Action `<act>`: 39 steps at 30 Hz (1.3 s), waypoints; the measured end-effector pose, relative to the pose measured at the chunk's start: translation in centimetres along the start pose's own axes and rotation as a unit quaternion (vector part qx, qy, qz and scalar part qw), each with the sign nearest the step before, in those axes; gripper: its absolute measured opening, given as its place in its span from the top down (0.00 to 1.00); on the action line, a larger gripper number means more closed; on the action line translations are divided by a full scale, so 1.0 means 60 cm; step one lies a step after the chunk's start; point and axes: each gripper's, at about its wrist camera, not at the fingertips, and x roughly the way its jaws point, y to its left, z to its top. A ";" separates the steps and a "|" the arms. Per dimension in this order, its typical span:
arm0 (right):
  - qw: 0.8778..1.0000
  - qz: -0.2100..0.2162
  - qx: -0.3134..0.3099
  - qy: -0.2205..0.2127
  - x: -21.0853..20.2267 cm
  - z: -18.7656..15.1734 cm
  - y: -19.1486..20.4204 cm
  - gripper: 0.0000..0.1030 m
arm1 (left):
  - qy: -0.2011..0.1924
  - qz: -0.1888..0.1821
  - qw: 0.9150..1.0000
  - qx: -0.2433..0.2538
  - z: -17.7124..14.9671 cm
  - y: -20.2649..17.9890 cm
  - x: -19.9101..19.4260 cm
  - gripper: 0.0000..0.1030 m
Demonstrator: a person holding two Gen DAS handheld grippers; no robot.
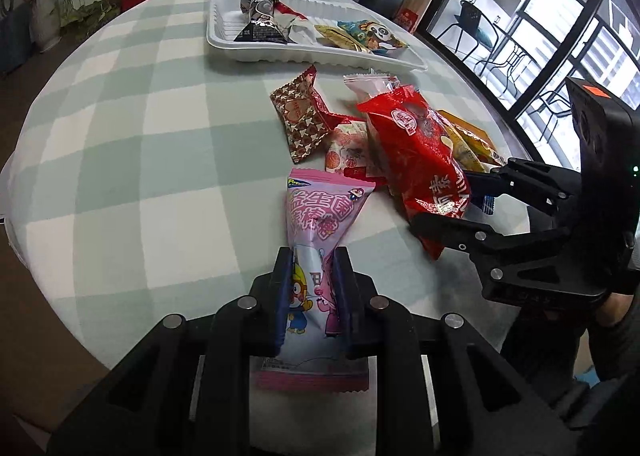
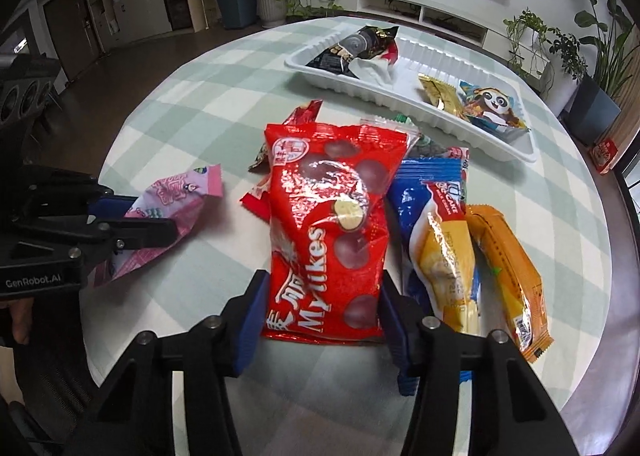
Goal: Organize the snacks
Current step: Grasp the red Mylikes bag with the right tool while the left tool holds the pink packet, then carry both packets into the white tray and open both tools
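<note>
My left gripper (image 1: 312, 256) is shut on a pink cartoon-printed snack bag (image 1: 320, 212), which sticks out ahead of the fingers over the checked tablecloth. In the right wrist view that left gripper (image 2: 152, 216) holds the pink bag (image 2: 176, 196) at the left. My right gripper (image 2: 322, 282) straddles the near end of a red Mylikes bag (image 2: 328, 208), both blue pads against its sides. From the left wrist view the right gripper (image 1: 442, 200) grips the red bag (image 1: 412, 144) at its lower end. A white tray (image 1: 224, 44) at the back holds several packets.
Loose snacks lie around the red bag: a brown heart-patterned packet (image 1: 300, 120), a blue-and-yellow cake packet (image 2: 436, 224) and an orange packet (image 2: 508, 268). The white tray (image 2: 400, 96) has a bare stretch in its middle. The round table's edge curves close on the right.
</note>
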 end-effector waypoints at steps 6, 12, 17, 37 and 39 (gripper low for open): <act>0.999 0.028 0.034 -0.012 -0.019 -0.013 -0.002 0.54 | -0.006 -0.011 1.000 -0.001 -0.003 -0.005 -0.002 0.82; 0.995 0.059 0.070 -0.033 -0.053 -0.016 -0.022 0.64 | -0.010 -0.020 1.000 -0.008 -0.001 -0.004 -0.004 0.82; 0.994 0.066 0.083 -0.027 -0.047 -0.023 -0.028 0.66 | -0.013 -0.023 1.000 -0.007 -0.003 -0.008 -0.005 0.82; 0.959 0.171 0.199 -0.110 -0.146 0.005 -0.149 0.68 | -0.076 -0.068 0.994 -0.026 0.091 0.019 -0.074 0.82; 0.956 0.163 0.209 -0.124 -0.157 0.020 -0.177 0.68 | -0.088 -0.070 0.993 -0.024 0.122 0.025 -0.081 0.82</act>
